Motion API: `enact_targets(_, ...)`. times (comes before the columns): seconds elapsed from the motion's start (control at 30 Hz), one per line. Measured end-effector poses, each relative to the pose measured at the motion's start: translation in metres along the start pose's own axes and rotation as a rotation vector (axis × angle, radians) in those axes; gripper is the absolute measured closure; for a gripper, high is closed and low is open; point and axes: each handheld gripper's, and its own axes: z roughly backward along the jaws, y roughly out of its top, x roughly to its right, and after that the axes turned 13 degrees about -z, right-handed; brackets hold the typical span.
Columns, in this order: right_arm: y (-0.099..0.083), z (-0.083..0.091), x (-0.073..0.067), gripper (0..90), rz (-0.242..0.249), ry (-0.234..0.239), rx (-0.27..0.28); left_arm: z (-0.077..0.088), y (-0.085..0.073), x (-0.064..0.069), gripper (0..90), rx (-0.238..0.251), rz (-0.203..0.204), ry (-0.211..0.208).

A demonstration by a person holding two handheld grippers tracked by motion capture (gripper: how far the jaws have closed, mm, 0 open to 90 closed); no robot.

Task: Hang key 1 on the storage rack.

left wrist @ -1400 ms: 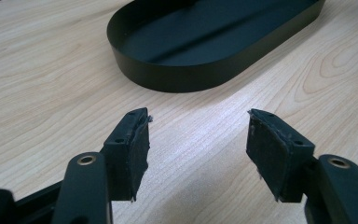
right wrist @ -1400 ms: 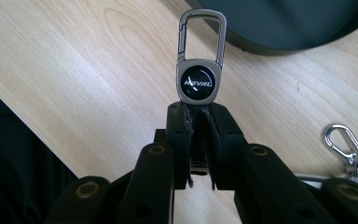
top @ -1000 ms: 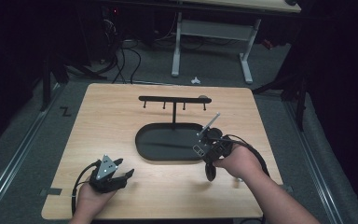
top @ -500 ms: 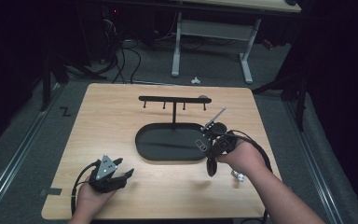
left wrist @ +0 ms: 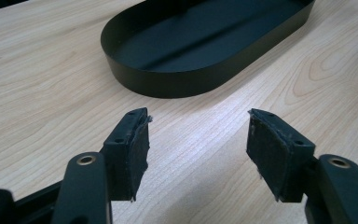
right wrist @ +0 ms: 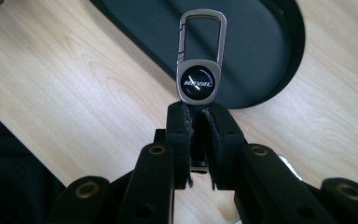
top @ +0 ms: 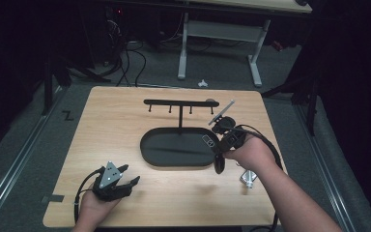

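The keyring (right wrist: 200, 70) is pinched by the right gripper (right wrist: 199, 122); hanging on the rack (top: 180, 103), at twelve o'clock, is judged next. The left gripper (left wrist: 198, 147) fingers are spread.

My counter (left wrist: 37, 84) is pale wood with a smooth, faintly satin grain. The oval tray (left wrist: 177, 84) looks like matt black metal, smooth on its wall. The key ring (right wrist: 199, 70) in my right tool (right wrist: 199, 135) is brushed grey metal, its round badge glossy black. The pads (left wrist: 137, 149) of my left tool (left wrist: 200, 154) are matt black rubber, rough and frayed at the edges
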Motion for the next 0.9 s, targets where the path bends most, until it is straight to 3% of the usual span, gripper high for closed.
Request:
enact_targets(0.13, 0.003, 0.001, -0.001, 80.5, -0.017, 0.002, 0.01, -0.002, 0.0, -0.001, 39.3, -0.011, -0.005, -0.003)
enact_targets(0.23, 0.009, 0.001, 0.0, 80.5, 0.007, 0.005, 0.018, 0.0, -0.001, 0.0, 39.3, -0.015, -0.001, -0.008)
enact_targets(0.73, 0.031, 0.009, -0.006, 80.5, 0.007, 0.008, 0.072, 0.0, -0.001, 0.002, 39.3, -0.015, -0.01, -0.007)
enact_targets(0.83, 0.036, 0.009, -0.01, 80.5, -0.016, 0.009, 0.068, 0.001, -0.001, 0.003, 39.4, -0.014, -0.012, -0.007)
enact_targets(0.9, 0.043, 0.01, -0.01, 80.5, 0.01, -0.004, 0.077, 0.002, 0.0, 0.003, 39.4, -0.014, -0.013, -0.008)
